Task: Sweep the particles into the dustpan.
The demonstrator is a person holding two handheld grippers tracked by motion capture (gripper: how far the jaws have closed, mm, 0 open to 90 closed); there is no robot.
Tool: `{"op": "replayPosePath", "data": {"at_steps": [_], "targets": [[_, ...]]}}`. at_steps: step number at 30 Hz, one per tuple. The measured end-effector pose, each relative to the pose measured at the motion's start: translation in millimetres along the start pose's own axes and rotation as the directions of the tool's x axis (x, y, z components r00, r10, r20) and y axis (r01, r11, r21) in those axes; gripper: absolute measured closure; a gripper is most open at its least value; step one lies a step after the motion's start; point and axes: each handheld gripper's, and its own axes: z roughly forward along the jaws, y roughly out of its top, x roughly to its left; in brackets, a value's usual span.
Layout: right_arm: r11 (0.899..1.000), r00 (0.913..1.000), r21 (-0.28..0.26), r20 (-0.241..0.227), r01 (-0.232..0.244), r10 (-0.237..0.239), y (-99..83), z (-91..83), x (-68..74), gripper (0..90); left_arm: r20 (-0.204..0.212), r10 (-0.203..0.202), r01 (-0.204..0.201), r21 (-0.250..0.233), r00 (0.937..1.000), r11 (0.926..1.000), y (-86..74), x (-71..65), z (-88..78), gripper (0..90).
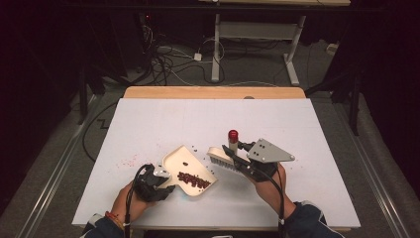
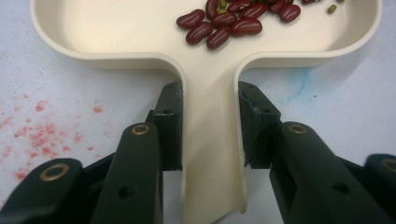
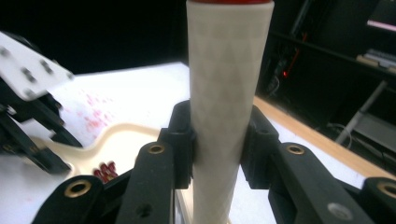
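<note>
— While red specks mark the table at left of centre, what is done?

— Judged mostly done: beans lie in the dustpan, lower centre. Left gripper is clamped on its handle.

— What remains?

— A few stray bits lie just above the pan's mouth. Right gripper is clamped on the brush handle, bristles down, just right of the pan.
</note>
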Motion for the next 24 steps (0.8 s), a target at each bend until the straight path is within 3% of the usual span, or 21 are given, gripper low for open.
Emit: {"op": "replayPosePath", "data": {"at_steps": [2,6,8,10,14,17,21,24], "targets": [[1.0,1.0,0.024,0.0,0.005,-0.005,-2.9,2.9,-0.1,69.8,-0.004,-0.001,0.001,0.0,1.0,1.0,-0.8,0.5,-0.6,63.1],[0.997,0.9967,0.077,-0.08,0.015,-0.009,0.4,2.6,11.5,69.7,-0.004,-0.005,0.005,-0.001,1.0,1.0,-2.5,2.4,-0.9,63.1],[0.997,0.9953,0.074,-0.095,0.024,-0.017,1.7,2.6,16.1,69.7,-0.005,-0.007,0.007,-0.004,1.0,1.0,-2.8,2.1,-0.8,63.1],[0.998,0.99,0.065,-0.141,0.02,-0.011,4.7,3.9,27.6,69.8,-0.004,-0.007,0.007,-0.005,1.0,1.0,-3.2,2.3,-0.6,63.1],[0.999,0.9882,0.047,-0.153,0.018,-0.011,7.2,1.9,32.2,69.8,-0.002,-0.008,0.008,-0.006,1.0,0.9999,-3.3,2.4,-0.4,63.1],[1.0,0.9867,0.027,-0.161,-0.017,0.021,9.6,-1.4,28.9,69.8,-0.004,-0.007,0.007,-0.008,1.0,0.9999,-3.7,2.4,-0.6,63.1],[1.0,0.993,0.006,-0.118,0.009,-0.008,11.3,-5.1,22.1,69.8,-0.001,-0.008,0.008,-0.007,1.0,0.9999,-3.5,2.9,-0.6,63.1],[1.0,0.9944,-0.007,-0.105,0.0,-0.001,10.3,-5.3,16.5,69.8,0.002,-0.012,0.012,-0.008,0.9999,0.9999,-3.8,3.1,-0.6,63.1]]}}
